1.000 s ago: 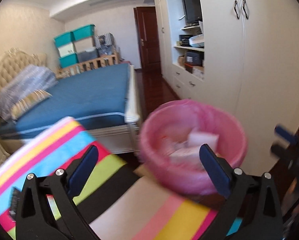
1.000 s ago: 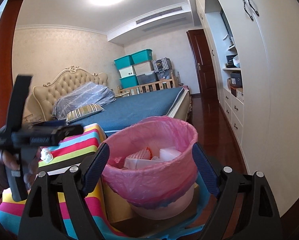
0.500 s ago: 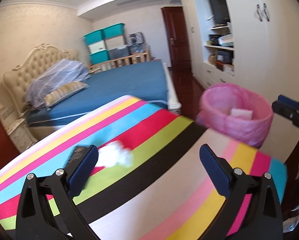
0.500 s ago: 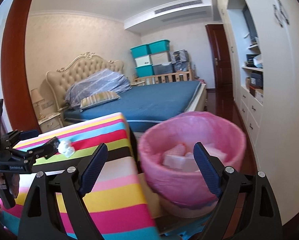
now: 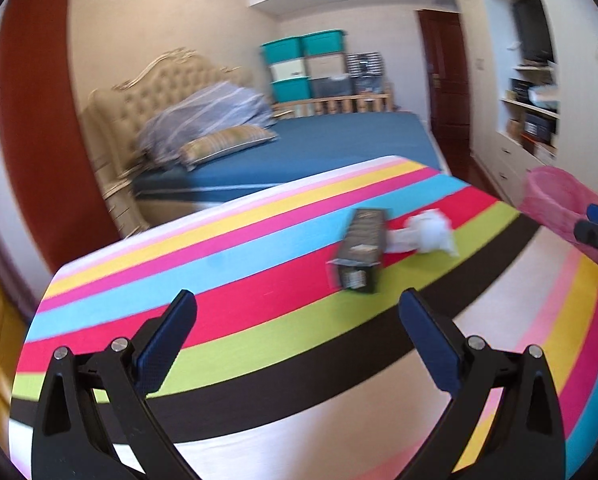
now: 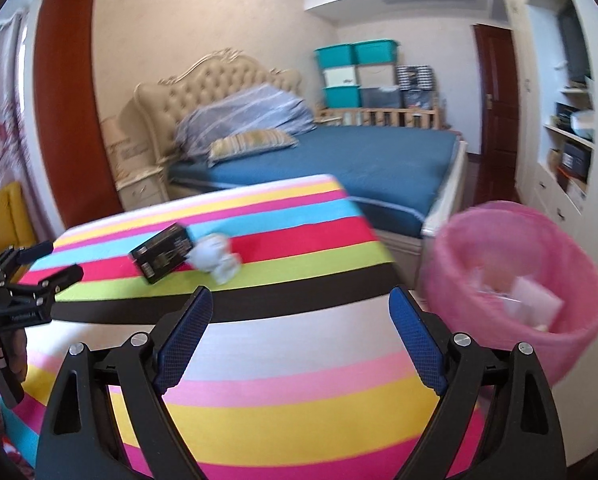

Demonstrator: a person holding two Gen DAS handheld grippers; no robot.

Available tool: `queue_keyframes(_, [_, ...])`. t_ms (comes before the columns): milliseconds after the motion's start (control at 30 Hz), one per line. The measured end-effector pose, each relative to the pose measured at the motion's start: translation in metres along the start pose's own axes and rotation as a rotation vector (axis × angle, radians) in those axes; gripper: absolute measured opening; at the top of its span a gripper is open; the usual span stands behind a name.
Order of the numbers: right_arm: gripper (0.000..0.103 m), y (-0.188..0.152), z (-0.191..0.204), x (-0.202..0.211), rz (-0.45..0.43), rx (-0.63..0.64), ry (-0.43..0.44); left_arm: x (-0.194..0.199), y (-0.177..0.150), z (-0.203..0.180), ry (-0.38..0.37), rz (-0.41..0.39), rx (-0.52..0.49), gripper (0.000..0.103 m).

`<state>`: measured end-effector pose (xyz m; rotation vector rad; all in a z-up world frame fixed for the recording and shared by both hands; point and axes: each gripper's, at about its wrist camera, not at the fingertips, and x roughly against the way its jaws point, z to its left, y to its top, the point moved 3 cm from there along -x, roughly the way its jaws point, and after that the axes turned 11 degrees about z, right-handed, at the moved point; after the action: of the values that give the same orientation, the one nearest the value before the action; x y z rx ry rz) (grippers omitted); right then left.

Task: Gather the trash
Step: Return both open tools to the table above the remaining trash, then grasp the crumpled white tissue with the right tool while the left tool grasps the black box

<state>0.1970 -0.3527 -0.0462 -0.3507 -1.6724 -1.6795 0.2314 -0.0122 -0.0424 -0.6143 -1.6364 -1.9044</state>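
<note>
A dark small box [image 5: 361, 250] and a crumpled white tissue [image 5: 429, 234] lie side by side on the striped table [image 5: 219, 264]. They also show in the right wrist view, box [image 6: 164, 252] and tissue [image 6: 215, 258]. My left gripper [image 5: 297, 332] is open and empty, above the table short of the box. My right gripper [image 6: 301, 332] is open and empty over the table's near part. The pink-lined bin [image 6: 515, 288] stands beside the table at the right, with paper scraps inside. The left gripper [image 6: 39, 266] shows at the left edge of the right wrist view.
A bed with a blue cover [image 6: 351, 160] stands beyond the table. White wardrobes and shelves [image 6: 571, 128] line the right wall. Teal storage boxes [image 5: 299, 64] stand at the far wall. A brown door [image 6: 495, 92] is at the back right.
Both grippers have swung left from the bin toward the table. The box and tissue have come into view ahead of the left gripper. The bin has shifted to the right edge.
</note>
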Motion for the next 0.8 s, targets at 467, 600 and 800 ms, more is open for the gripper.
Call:
queue_keyframes(467, [0.085,0.051,0.067,-0.085,0.14,0.109,0.006,0.002,-0.009,0.02,-0.026,-0.002,0.039,0.098])
queue_keyframes(600, [0.085,0.062,0.072,-0.115,0.212,0.118,0.0,-0.003,-0.008,0.021,-0.033,0.022,0.051,0.098])
queue_keyframes(800, [0.085,0.073,0.077,-0.141,0.269,0.108,0.013,-0.007,-0.008,0.021,-0.033,0.046,0.066,0.098])
